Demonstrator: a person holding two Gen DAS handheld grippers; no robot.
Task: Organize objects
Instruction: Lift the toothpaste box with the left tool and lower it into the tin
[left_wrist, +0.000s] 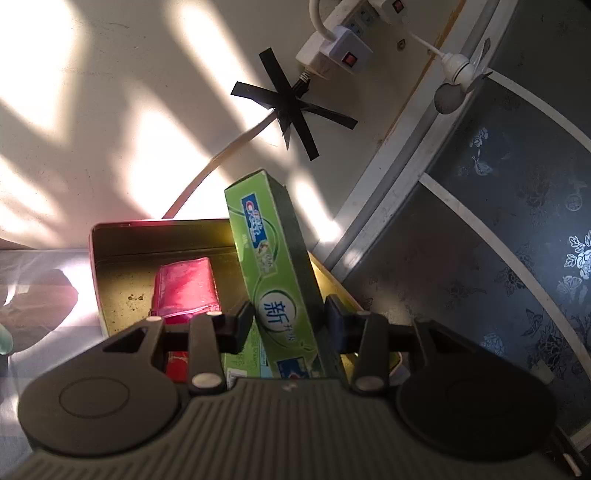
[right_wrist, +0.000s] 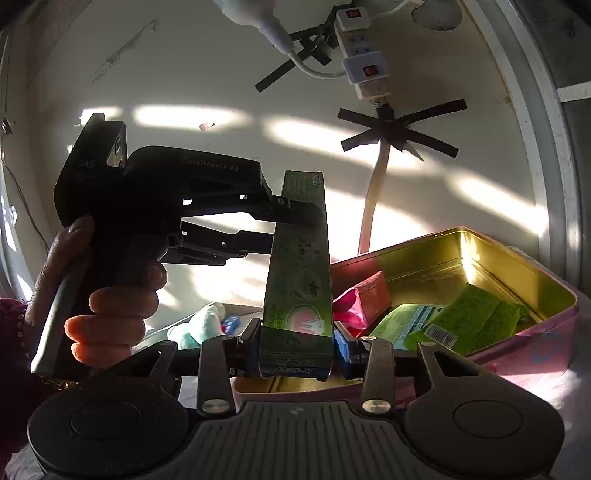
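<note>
left hand-held gripper (left_wrist: 289, 320): its two fingers are seen on either side of the toothpaste box (left_wrist: 275, 269); from its own camera a small gap shows on each side, so contact cannot be told there. in the right wrist view the same gripper (right_wrist: 295, 221) is seen pinching the box across its upper half, held by a hand (right_wrist: 110, 295).
right hand-held gripper (right_wrist: 295, 345): closed on the lower end of the toothpaste box (right_wrist: 297, 280), both pads pressed to its sides.
toothpaste box: green crest carton, held near upright and slightly tilted, raised above the near edge of the tin (right_wrist: 517, 266), gripped by both grippers at once.
tin: open rectangular metal box, gold inside, pink outside, set on a light cloth-covered surface; in the left wrist view its rim (left_wrist: 110, 227) is lit red by sunlight.
inside the tin: a pink pouch (left_wrist: 184, 288) lies on the bottom; green packets (right_wrist: 469, 317) lie flat beside a paler green one (right_wrist: 406, 321).
beside the tin: a pale teal soft item (right_wrist: 199, 325) is seen behind the right gripper; what it is cannot be told.
background: a white power strip (left_wrist: 332, 48) and its cable are fixed to the wall with crossed black tape (left_wrist: 291, 107).
</note>
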